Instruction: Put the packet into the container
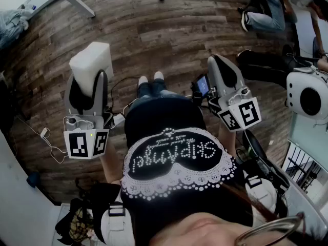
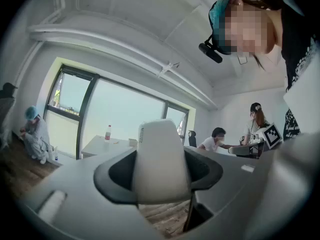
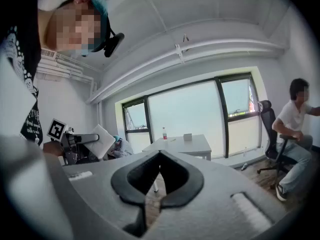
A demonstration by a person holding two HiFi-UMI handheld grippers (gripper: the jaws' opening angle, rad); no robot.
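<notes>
**Clerk:** Item one, left gripper [image 1: 88, 86]. State of the fingers?

**Keeper:** The fingers [image 2: 117, 174] stand wide and are clamped on the packet [image 2: 161, 151], one dark pad against each flat side. The packet stands upright between them and sticks out well past their tips.

**Clerk:** Describe the packet.

**Keeper:** White, smooth, matt. A plump oblong with a rounded top, and fine ribbing along one upper edge. In the head view it reads as a pale, soft-cornered block.

**Clerk:** The fingers themselves?

**Keeper:** Grey moulded shells, smooth, lined inside with black rubbery pads that curve round the packet's sides.

**Clerk:** Item two, right gripper [image 3: 160, 154].

**Keeper:** Its pads [image 3: 131, 183] are pressed together at the tips, with nothing between them. It has the same grey shell and black lining, and behind the tips the pads bow apart into a leaf-shaped hollow.

**Clerk:** Fittings?

**Keeper:** Behind each pair of fingers is a white marker cube [image 1: 84, 143] printed with black squares.

**Clerk:** Surroundings?

**Keeper:** Far below both pairs of fingers lies a floor [image 1: 154, 29] of dark brown wood-grain planks. Well beyond the right tips stands a white table [image 3: 185, 145] with a small bottle [image 3: 164, 133] on it.
</notes>
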